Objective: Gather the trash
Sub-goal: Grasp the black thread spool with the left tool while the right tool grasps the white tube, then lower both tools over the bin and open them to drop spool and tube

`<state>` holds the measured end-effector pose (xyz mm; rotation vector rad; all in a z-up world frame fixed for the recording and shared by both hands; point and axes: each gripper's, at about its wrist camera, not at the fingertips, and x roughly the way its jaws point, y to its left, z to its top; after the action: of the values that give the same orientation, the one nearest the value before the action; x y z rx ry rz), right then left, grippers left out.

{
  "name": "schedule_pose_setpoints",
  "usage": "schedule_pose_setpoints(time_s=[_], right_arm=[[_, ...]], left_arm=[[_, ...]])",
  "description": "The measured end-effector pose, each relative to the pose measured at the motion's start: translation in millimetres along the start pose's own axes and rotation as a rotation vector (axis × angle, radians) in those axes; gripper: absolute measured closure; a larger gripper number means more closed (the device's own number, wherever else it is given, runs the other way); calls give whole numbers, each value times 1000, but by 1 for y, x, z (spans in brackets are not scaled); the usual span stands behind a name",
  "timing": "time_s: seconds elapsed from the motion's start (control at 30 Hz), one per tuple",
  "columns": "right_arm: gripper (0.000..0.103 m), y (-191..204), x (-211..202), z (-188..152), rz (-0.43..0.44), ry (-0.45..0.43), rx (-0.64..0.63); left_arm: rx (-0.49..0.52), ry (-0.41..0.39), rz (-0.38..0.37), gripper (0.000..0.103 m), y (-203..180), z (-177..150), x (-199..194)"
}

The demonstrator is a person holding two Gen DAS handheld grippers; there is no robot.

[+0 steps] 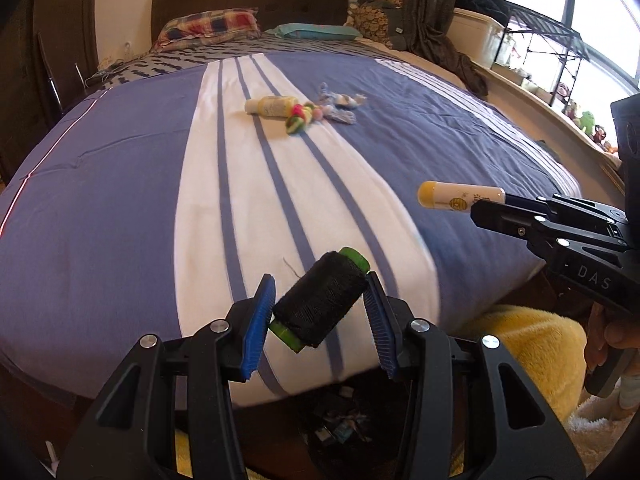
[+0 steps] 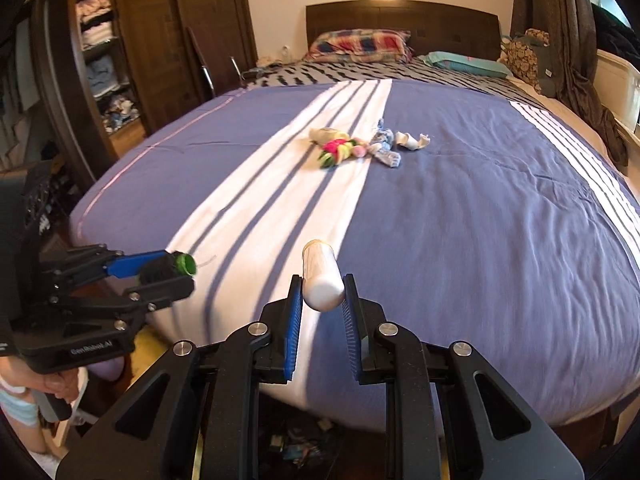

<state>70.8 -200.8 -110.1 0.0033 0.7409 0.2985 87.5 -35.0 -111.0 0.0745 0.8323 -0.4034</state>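
My left hand-held gripper point(image 1: 320, 312) is closed on a spool of black thread point(image 1: 322, 298) with green ends; the blue pads point(image 1: 260, 320) press against it from both sides, and the spool sits tilted between them, one green end up and away, the other down and towards me. It hangs over the near edge of the bed point(image 1: 120, 200), above the white band of the blue striped cover. From the right wrist view the same left hand-held gripper point(image 2: 176, 274) shows at the side with the spool of black thread point(image 2: 168, 268) caught in it, green end pointing towards the bed.

My right hand-held gripper point(image 2: 322, 300) is clamped on a small white tube point(image 2: 322, 276), which points forward along the fingers over the bed's near edge. From the left wrist view my right hand-held gripper point(image 1: 496, 208) holds that small white tube point(image 1: 456, 197) level; its yellow cap faces the middle of the bed and a bee picture is on its side.

Further up the bed point(image 2: 480, 200), well apart from both grippers, lies a small heap: a pale yellow bottle point(image 1: 272, 104) on its side, a pink and green knotted toy point(image 1: 300, 118) touching it, and crumpled blue-white scraps point(image 1: 340, 106) just beside. On the floor under the bed's near edge sits a dark bin with litter point(image 1: 340, 424) in it, below my left hand-held gripper
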Motion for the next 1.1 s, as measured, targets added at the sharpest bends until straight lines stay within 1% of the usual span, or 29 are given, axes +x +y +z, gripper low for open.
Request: schedule_pose_setpoints(time_s=[0.1,0.17,0.2,0.33,0.57,0.7,0.93,1.1], right_arm=[[82,7,-19,-20,17,-10,4],[82,12,-26,-35,38,0,2],[82,13,-28,-42,48,10,2],[82,19,-20,-74,37,74,1],[82,19,12,-123,24,212,13],[82,18,33,-146,11,284,27],[82,12,68,-179,7,399,76],[82,9,87,-193,15,457,106]], left_arm=[[7,-3,-11,60,-10,-19,-12],[12,3,-13,60,-14,-32,-15],[13,11,-16,60,-17,-39,-16],[17,56,-32,60,-19,-66,-10],[-31,198,-48,60,-9,-117,32],[-44,265,-56,60,-8,-136,57],[-74,417,-84,60,-3,-173,106],[-96,488,-109,60,-4,-194,126]])
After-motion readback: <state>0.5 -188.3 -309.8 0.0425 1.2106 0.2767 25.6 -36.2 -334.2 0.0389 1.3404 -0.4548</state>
